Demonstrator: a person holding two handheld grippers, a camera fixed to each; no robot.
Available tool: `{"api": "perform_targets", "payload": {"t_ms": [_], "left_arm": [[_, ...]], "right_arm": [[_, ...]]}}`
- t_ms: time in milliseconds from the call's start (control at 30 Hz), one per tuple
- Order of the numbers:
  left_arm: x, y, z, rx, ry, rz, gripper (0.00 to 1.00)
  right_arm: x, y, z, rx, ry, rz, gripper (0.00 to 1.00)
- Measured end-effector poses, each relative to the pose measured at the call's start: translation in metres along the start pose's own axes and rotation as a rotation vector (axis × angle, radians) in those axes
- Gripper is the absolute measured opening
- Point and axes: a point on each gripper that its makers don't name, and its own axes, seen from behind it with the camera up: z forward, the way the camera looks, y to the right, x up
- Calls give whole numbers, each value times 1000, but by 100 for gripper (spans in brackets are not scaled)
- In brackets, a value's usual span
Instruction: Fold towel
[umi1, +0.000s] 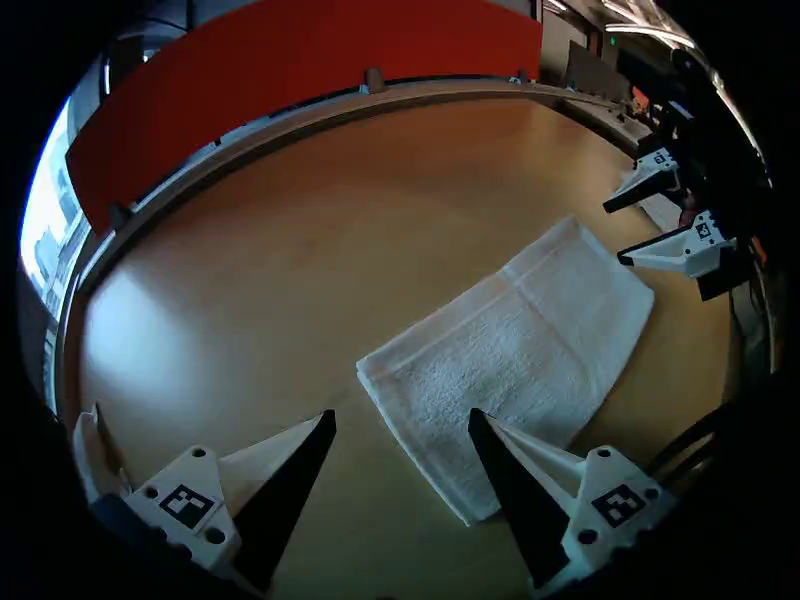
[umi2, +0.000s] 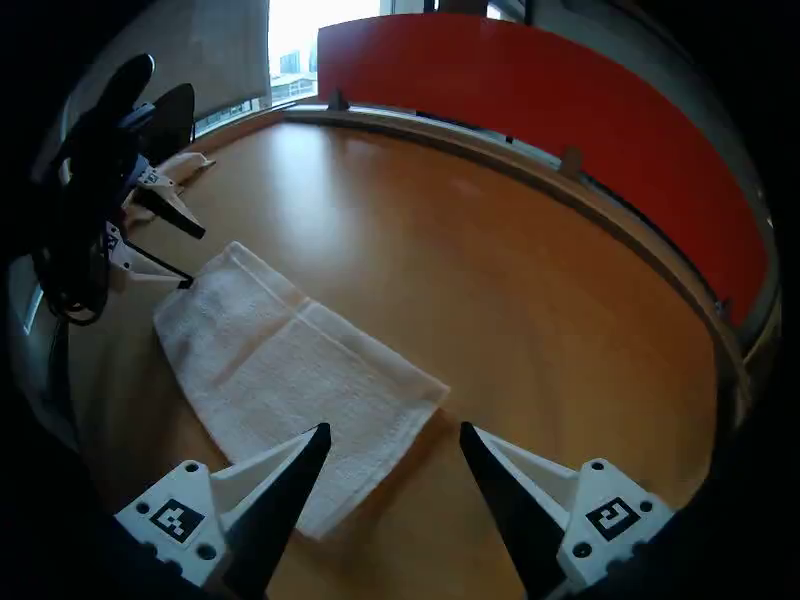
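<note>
- Left gripper (umi1: 400, 435), jaws wide apart and empty, over one end of the white rectangular terry towel (umi1: 520, 345);
- right gripper (umi2: 393, 445), jaws likewise apart, empty, over its other end;
- towel flat on the tan wooden bench (umi1: 300, 250);
- long red panel (umi1: 300, 60) behind.

The left gripper (umi1: 400, 455) has its fingers spread wide. The right gripper (umi2: 393, 455) is equally agape. In the left gripper view it sits at 2 o'clock, its fingers parted and pointing toward 9.
</note>
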Motion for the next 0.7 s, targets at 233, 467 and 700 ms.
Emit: {"api": "perform_targets", "payload": {"t_ms": [233, 467, 700], "left_arm": [[-6, -1, -9, 15, 6, -26, 99], [-19, -4, -23, 46, 1, -87, 99], [-34, -4, -39, 68, 12, -160, 99]], "right_arm": [[-2, -5, -7, 5, 4, -3, 100], [-7, -9, -17, 7, 7, -5, 100], [-15, -14, -24, 17, 9, -13, 100]]}}
